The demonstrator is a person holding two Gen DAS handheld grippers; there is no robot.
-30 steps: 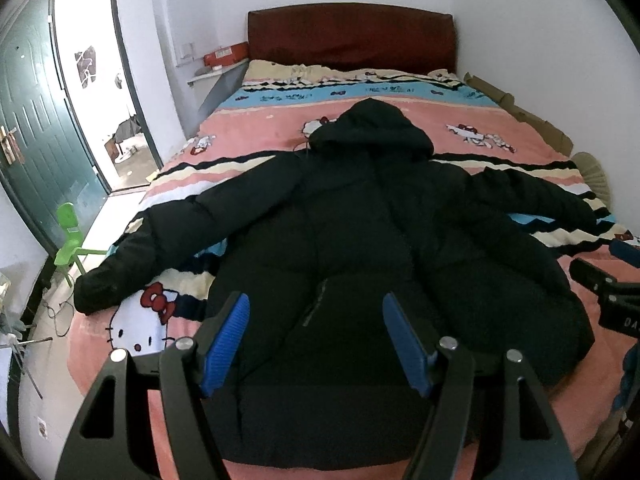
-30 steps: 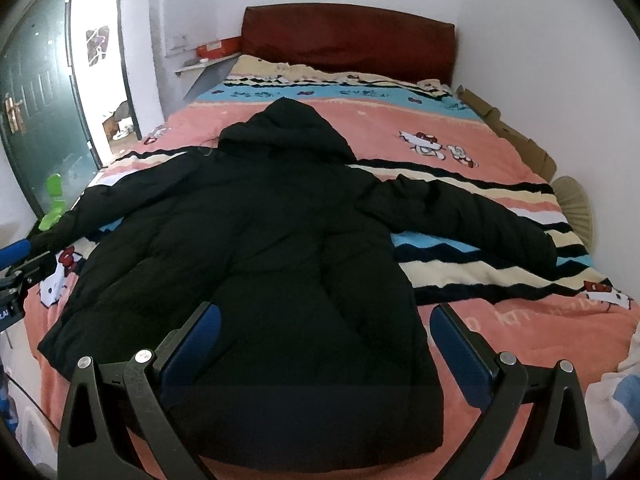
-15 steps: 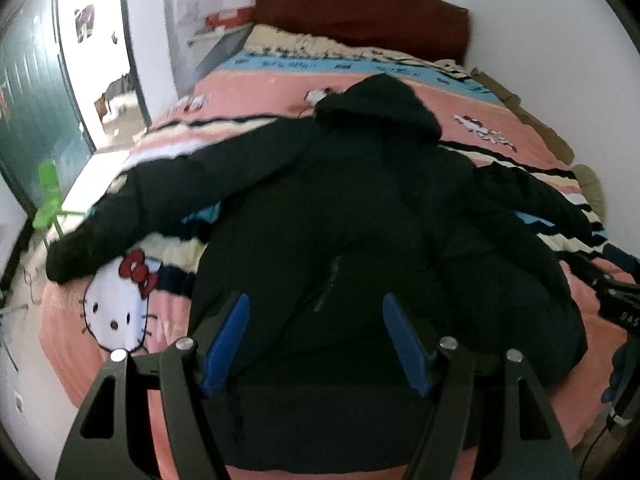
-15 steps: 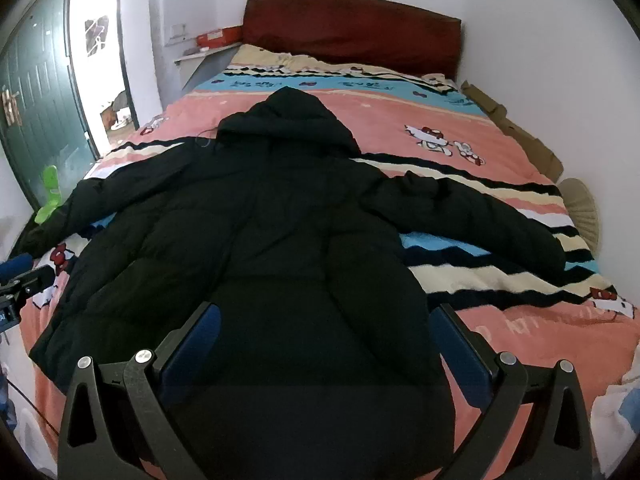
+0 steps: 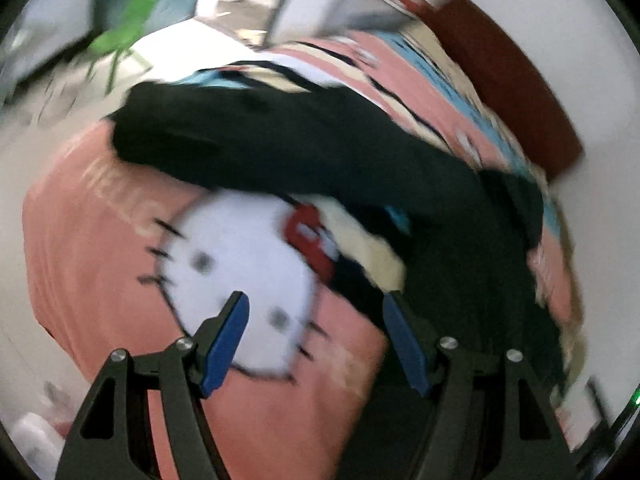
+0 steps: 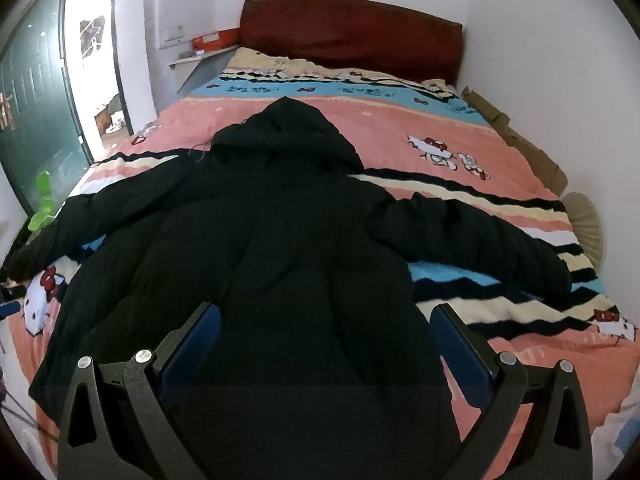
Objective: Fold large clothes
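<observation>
1. The right gripper hovers over the hem of the black hooded puffer jacket; its blue-padded fingers are spread wide with nothing between them, and the hem under them falls in dark shade.
2. The left gripper is also wide open and empty, above a white cartoon cat face printed on the bedspread; its whole view is smeared by motion blur.
3. There is one jacket. It lies spread flat on the striped pink bedspread, with two sleeves stretched out sideways and the hood pointing toward the headboard.
4. The left sleeve reaches the bed's edge, its cuff hard to make out.
5. Past the jacket stands one dark red headboard.
6. One green chair is cut off beside the bed.
</observation>
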